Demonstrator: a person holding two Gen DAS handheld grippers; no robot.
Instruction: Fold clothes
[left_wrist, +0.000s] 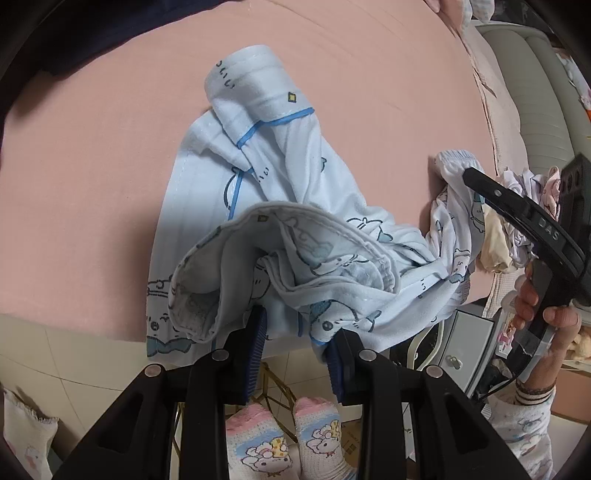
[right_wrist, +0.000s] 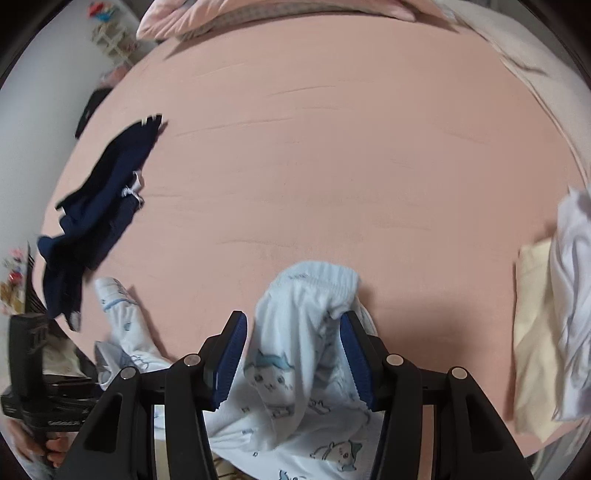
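My left gripper (left_wrist: 295, 343) sits at the bottom middle of its picture. Its two blue pads (left_wrist: 255, 350) are apart, and the light blue pajama top (left_wrist: 280, 206) bunches up between and over them. I cannot tell if the pads pinch the cloth or just sit under it. The top has cartoon animals and a blue trim line. It spreads from the middle of the picture up toward the top, lying on the pink bed (left_wrist: 92, 177).

My right gripper (right_wrist: 293, 360) is at the bottom middle of its own picture. Its jaws are wide apart. The light blue pajama pants (right_wrist: 295, 332) lie between the pads, with the stretchy waistband in the middle of the picture, a little below center. The cloth touches the right pad.

A dark navy garment (right_wrist: 99, 206) lies at the left of the right picture. A cream cloth (right_wrist: 535, 350) and a white cloth (right_wrist: 572, 288) sit at the right edge. My socks (left_wrist: 288, 443) with little pictures show at the bottom of the left picture.
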